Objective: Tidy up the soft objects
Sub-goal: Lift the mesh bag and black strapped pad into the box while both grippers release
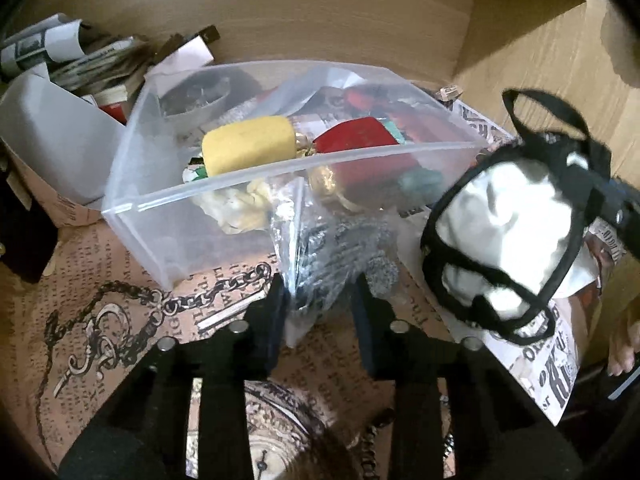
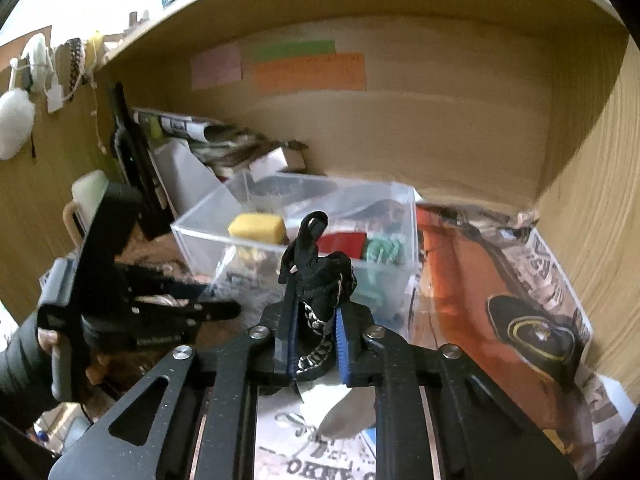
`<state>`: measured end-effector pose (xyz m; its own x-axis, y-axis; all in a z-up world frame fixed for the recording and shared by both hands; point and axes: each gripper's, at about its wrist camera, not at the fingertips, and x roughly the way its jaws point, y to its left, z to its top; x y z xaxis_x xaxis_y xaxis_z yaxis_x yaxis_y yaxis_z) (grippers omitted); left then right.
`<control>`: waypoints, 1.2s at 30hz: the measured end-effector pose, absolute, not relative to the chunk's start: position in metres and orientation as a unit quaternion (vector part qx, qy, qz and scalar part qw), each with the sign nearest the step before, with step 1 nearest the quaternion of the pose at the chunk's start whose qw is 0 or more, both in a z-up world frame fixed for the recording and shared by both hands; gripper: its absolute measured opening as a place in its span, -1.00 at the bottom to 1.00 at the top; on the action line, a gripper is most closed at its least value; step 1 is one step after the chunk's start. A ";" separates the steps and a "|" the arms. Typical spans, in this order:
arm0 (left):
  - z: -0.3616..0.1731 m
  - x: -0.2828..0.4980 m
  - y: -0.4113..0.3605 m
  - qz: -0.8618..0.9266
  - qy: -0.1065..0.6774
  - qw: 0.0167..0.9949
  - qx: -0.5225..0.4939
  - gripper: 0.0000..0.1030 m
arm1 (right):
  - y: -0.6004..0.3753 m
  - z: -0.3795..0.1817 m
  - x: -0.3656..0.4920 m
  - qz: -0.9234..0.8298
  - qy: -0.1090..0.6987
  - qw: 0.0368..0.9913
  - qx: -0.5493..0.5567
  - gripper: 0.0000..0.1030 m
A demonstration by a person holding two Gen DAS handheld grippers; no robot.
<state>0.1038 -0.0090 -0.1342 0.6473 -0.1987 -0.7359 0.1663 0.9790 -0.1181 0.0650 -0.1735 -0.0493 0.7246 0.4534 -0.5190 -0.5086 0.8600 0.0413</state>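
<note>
Printed newspaper-style paper (image 1: 120,304) lines the wooden shelf nook, and everything sits on it. Nearest, the left gripper (image 1: 320,300) is closed narrow on a clear plastic bag (image 1: 316,264) holding something grey and woolly, right against the near wall of the clear box (image 1: 168,240). To the right, the right gripper (image 2: 314,340) pinches the black straps of a white pouch (image 1: 508,240), which hangs beside the box's right end. Inside the box lie a yellow sponge (image 1: 248,148), a red piece (image 1: 356,136) and a green knitted bit (image 2: 382,250).

To do this well, I would lift each soft thing clear above the rim before moving across, then let go low so nothing catches the wall or tips the box. Farther back, rolled papers (image 1: 60,48) pile at the far left against the plain back wall (image 2: 400,132), where coloured notes (image 2: 308,68) are stuck.
</note>
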 end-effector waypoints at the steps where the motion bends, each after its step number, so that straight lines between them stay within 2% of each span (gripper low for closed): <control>1: -0.132 0.101 -0.010 -0.100 0.405 0.909 -0.019 -0.46 | -0.173 -0.046 0.065 0.262 0.261 0.928 -0.050 -0.74; 12: -0.083 0.055 -0.007 -0.095 0.328 0.940 -0.006 -0.49 | -0.174 -0.008 0.063 0.266 0.200 0.942 -0.031 -0.74; 22: -0.043 0.060 0.013 -0.071 0.277 0.958 -0.023 -0.49 | -0.168 0.017 0.079 0.245 0.154 0.957 -0.032 -0.74; 36: -0.051 0.121 0.037 -0.034 0.300 0.953 -0.022 -0.49 | -0.138 -0.013 0.143 0.251 0.217 0.940 -0.078 -0.74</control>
<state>0.1212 0.0369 -0.0512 0.8182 -0.0774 -0.5697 0.0515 0.9968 -0.0616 0.1433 -0.1384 -0.0129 0.7805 0.4376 -0.4465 -0.5052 0.8622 -0.0380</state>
